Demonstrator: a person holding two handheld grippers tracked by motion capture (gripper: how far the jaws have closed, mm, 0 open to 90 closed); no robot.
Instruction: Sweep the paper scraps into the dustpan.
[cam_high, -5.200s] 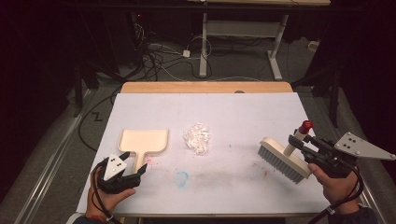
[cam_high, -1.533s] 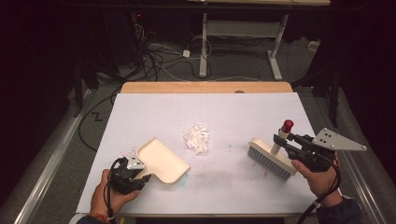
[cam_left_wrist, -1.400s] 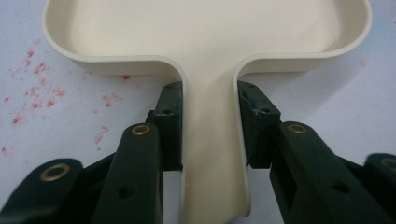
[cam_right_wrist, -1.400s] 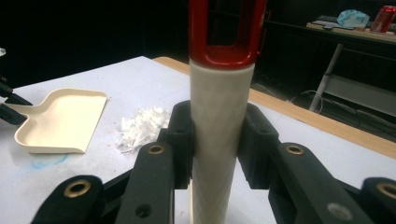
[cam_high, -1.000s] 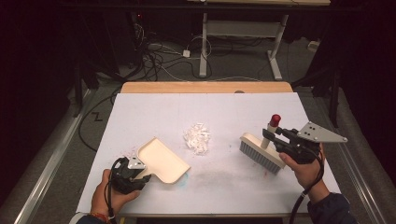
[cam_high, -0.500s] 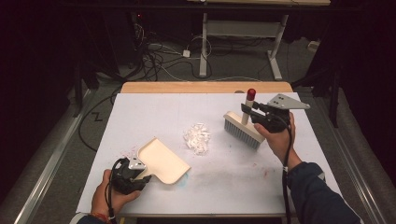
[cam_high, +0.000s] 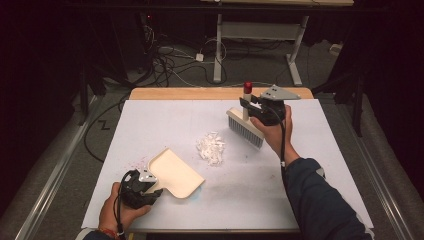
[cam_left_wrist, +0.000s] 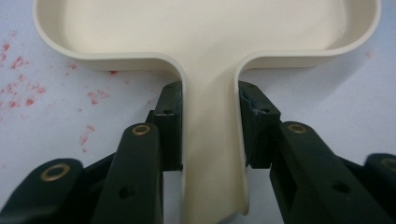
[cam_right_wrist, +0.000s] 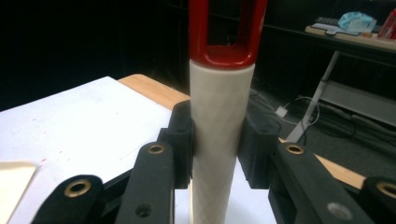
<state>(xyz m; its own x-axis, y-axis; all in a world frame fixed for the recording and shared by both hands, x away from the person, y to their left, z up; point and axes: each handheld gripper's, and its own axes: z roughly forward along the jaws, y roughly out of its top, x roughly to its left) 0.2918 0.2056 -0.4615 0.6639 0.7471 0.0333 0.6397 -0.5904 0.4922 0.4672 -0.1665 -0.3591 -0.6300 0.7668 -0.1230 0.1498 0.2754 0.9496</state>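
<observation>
Right gripper (cam_high: 249, 106) has carried the brush (cam_high: 245, 129) up-left, now behind the paper scraps (cam_high: 212, 148). Left gripper (cam_high: 154, 186) – clenched on the dustpan (cam_high: 175, 172) handle, pan just ahead of its jaws. Scraps lie between both grippers. Right gripper – clamped on the brush handle, bristles below it.

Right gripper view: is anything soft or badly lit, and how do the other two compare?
Right gripper view: brush handle sharp, background dark and soft. Left gripper view: dustpan evenly lit, jaws slightly soft. High view: white table bright, surroundings dark.
</observation>
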